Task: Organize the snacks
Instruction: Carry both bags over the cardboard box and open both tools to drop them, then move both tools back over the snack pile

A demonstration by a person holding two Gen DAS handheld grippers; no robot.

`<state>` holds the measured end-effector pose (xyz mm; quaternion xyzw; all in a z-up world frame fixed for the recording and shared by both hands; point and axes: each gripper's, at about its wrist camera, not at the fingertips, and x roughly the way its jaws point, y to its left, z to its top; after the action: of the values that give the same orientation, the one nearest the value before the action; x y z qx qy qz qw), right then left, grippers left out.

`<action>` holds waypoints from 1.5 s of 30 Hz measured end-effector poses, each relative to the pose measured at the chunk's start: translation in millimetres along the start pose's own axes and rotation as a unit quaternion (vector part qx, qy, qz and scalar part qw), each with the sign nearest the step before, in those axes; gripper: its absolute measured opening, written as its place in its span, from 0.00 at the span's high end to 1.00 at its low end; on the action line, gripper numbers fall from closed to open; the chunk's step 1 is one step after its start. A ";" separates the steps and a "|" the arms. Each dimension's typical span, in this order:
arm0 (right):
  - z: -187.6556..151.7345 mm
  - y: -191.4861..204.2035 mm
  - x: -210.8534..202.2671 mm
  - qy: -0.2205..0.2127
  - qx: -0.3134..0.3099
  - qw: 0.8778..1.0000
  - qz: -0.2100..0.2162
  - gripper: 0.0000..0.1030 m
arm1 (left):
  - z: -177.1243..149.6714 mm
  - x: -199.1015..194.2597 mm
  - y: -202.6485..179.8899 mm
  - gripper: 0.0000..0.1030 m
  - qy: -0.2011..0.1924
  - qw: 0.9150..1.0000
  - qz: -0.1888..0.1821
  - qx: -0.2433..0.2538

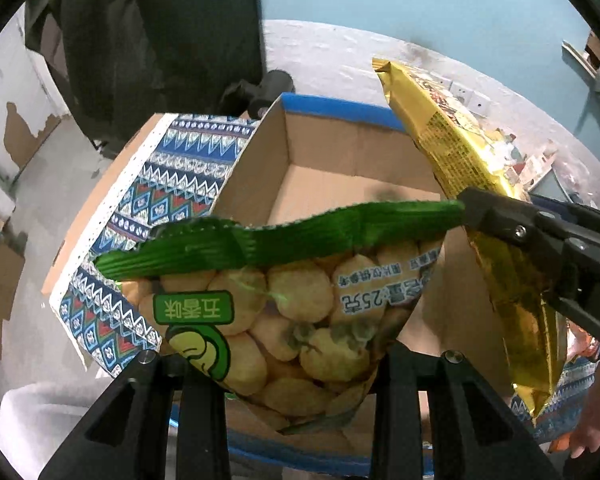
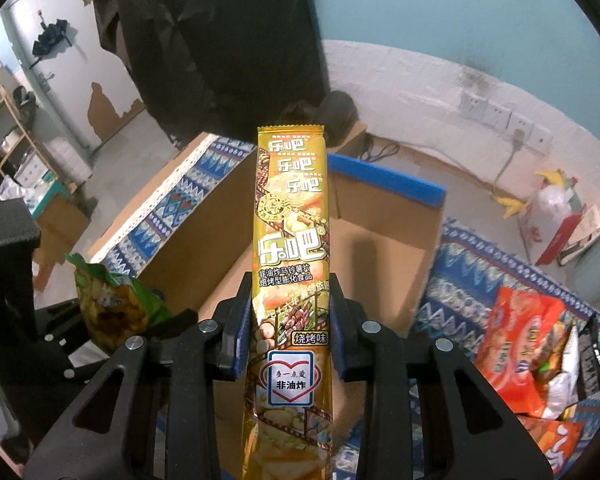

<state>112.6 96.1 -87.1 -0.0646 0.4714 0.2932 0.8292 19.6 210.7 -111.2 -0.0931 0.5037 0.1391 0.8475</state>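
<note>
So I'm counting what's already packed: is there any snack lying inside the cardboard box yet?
No, the cardboard box shows only its bare brown floor, with no snack lying in it.

Glossy foil gold packet (image 2: 290,240), crinkled shiny green bag (image 1: 284,300), matt cardboard box (image 1: 340,152).

We count: one cardboard box (image 2: 380,248), one green snack bag (image 1: 268,312), one gold packet (image 2: 292,264), several loose snack packs (image 2: 540,352) at right.

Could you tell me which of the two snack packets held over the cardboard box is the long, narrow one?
The gold foil packet in the right tool; the green-topped bag of round snacks in the left tool is short and wide.
</note>
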 end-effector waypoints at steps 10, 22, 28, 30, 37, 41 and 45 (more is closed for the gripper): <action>1.2 7.0 22.7 0.022 0.006 1.000 0.008 0.70 | 0.5 -1.4 8.4 0.37 -0.002 1.000 0.025 -0.009; 0.1 -0.3 25.4 0.027 0.024 0.999 0.005 0.63 | 2.3 -9.2 6.3 0.31 -0.012 1.000 0.026 -0.001; -2.6 -10.2 7.0 0.012 0.025 1.000 -0.010 0.42 | 1.3 -12.3 -6.0 0.31 -0.017 1.000 0.021 0.015; -4.9 -14.7 -1.8 0.004 0.021 1.000 -0.021 0.35 | 0.9 -13.3 -10.4 0.30 -0.018 0.999 0.017 0.020; -16.4 -40.4 -30.2 -0.004 0.015 0.999 -0.048 0.31 | -2.0 -17.7 -35.7 0.29 -0.021 0.999 -0.011 0.042; -28.3 -58.1 -46.3 -0.003 0.015 0.998 -0.063 0.30 | -5.1 -20.8 -54.5 0.28 -0.025 0.998 -0.018 0.062; -41.1 -77.3 -64.6 -0.005 0.020 0.997 -0.075 0.30 | -9.4 -25.1 -73.2 0.28 -0.028 0.996 -0.027 0.083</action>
<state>99.6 -10.5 -69.7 -0.0811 0.4668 0.2212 0.8524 24.5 135.2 -92.3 -0.0321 0.4870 0.0763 0.8695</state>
